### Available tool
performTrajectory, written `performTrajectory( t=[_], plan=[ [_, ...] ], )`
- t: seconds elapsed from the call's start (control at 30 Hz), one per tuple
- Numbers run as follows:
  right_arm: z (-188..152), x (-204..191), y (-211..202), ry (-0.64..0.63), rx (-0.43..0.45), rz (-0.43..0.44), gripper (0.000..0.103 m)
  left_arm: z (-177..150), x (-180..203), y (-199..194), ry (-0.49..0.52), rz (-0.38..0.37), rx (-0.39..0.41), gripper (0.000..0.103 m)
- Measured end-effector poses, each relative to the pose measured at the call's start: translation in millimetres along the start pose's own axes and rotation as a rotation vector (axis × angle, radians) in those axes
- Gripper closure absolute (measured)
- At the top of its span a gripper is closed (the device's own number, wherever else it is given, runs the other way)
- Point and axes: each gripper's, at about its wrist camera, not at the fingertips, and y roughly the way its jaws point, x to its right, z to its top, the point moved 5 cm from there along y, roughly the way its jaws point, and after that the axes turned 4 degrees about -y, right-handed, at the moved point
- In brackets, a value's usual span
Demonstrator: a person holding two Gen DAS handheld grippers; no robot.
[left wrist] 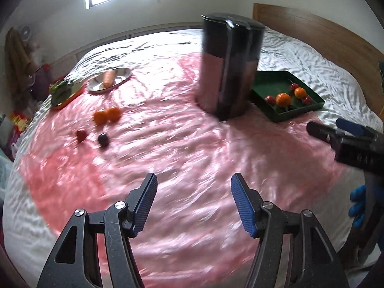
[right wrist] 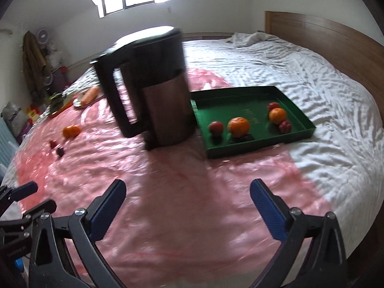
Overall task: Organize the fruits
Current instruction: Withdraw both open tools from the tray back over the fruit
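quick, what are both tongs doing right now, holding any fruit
Left tongs: open, nothing between the pads, no fruit held.
Right tongs: open, empty, no fruit held.

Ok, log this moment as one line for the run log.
left gripper: open, empty | right gripper: open, empty | green rectangular tray: five fruits | pink sheet: four fruits loose

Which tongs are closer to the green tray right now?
Right. The right tongs hover open just in front of the green tray; the left tongs sit farther off, beyond the kettle side.
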Motion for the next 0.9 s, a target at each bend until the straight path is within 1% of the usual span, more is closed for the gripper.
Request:
performTrajectory(
  t=[0.17,0.37,0.53,0.7,0.9],
  plan=[
    [-8,-55,-7,-0.082,-0.021,0.050,0.000,-16,-30,-19,-0.005,0.052,0.020,0.045],
    [-11,-115,-8,-0.176,-0.031,0.121,0.000,-37,-73,-28,-0.043,0.122,-0.002,0.045],
    [-4,-151,1,-0.226,-0.033,0.170,0.000,-50,-114,-27,-0.088,0.175,-0.015,0.045],
    [5,-187,23,-0.280,-0.049,0.220,0.000,-51,-156,-19,-0.141,0.204,-0.020,0.045],
    [20,-221,57,-0.337,-0.077,0.275,0.000,-35,-199,-1,-0.195,0.198,-0.012,0.045]
  ],
)
